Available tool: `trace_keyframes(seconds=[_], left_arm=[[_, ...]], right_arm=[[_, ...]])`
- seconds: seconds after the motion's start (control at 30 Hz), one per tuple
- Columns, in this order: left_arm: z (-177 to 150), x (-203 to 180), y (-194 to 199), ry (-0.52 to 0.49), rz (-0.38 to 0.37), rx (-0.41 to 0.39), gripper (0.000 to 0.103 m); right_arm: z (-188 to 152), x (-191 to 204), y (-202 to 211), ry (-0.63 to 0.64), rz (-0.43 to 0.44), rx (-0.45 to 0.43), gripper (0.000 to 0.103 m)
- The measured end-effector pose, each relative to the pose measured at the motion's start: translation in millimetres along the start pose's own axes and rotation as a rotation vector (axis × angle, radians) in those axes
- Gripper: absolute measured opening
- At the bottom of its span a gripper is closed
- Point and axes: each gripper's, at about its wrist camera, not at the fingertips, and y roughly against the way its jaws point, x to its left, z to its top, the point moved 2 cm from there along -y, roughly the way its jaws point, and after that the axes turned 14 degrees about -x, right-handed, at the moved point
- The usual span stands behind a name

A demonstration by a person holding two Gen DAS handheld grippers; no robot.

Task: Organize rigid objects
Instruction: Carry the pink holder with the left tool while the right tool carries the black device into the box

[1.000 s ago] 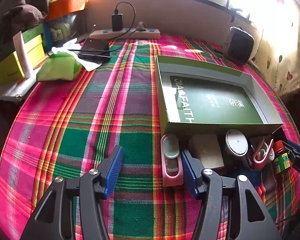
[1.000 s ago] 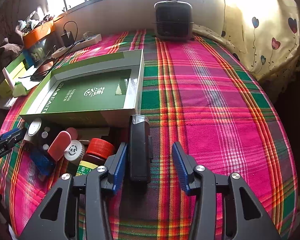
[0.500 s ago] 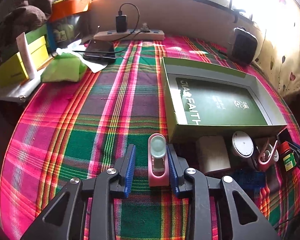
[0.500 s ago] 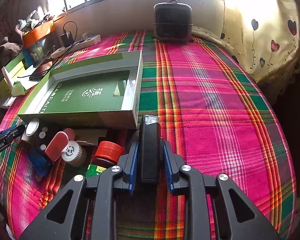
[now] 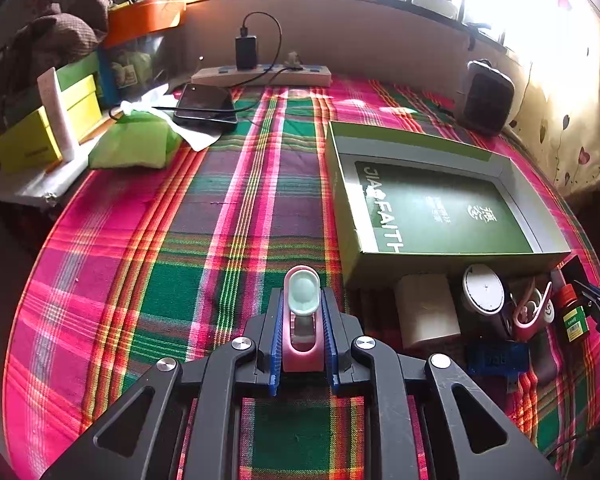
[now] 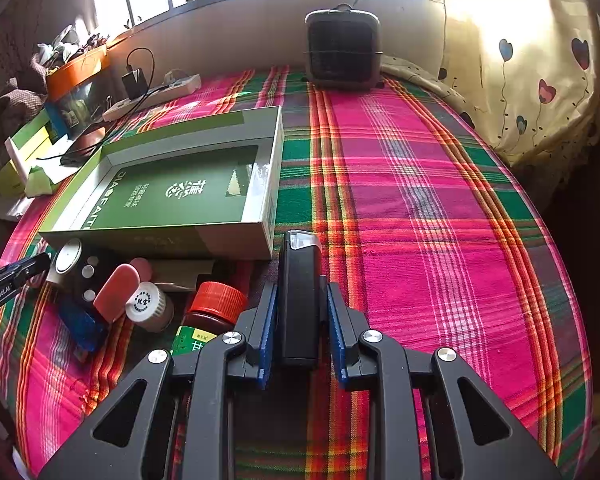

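1. Box (image 5: 348,216) of green card lies open on the plaid cloth (image 5: 172,240) — only its printed green floor shows inside.
2. Left gripper (image 5: 302,308) clamps a pink case (image 5: 302,344) just beside the box's near-left corner.
3. Right gripper (image 6: 300,304) pinches a black device (image 6: 299,300) at the box's other near corner — small bottles (image 6: 212,312) crowd beside it.

1. A broad stretch of plaid cloth (image 5: 148,240) left of the green box (image 5: 344,216) lies bare, open for passage.
2. The cloth right of the box, up to the dark heater (image 6: 342,48), is likewise unobstructed.
3. The strip before the box's near wall is crowded by a red-capped bottle (image 6: 212,312), a white-capped jar (image 6: 148,306) and a cream block (image 5: 426,310).
4. The box's interior is left open from above.
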Motion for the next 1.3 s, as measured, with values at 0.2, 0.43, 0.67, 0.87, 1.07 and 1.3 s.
trace_keyframes(seconds=[0.2,0.43,0.67,0.87,1.07,1.3], left_arm=[[11.4,-0.5,11.4,0.002,-0.011,-0.023,0.017],[31.0,-6.7,18.6,-0.003,-0.043,-0.043,0.017],[51.3,-19.4,11.4,-0.009,-0.095,-0.039,0.017],[61.7,-31.4,-7.6,-0.012,-0.132,-0.014,0.017],[71.0,-42.4,-29.7,-0.014,-0.153,0.008,0.017],[74.9,-54.8,-56.7,-0.018,-0.175,0.043,0.017]], right_arm=[[5.0,0.3,7.3,0.001,0.002,-0.019,0.025],[20.5,1.4,19.5,0.016,0.003,-0.049,0.025],[42.1,4.8,22.0,0.022,0.028,-0.068,0.025],[59.1,15.6,13.2,0.040,0.058,-0.069,0.025],[72.5,30.7,-8.7,0.058,0.093,-0.046,0.025],[80.2,46.6,-41.4,0.081,0.116,-0.003,0.025]])
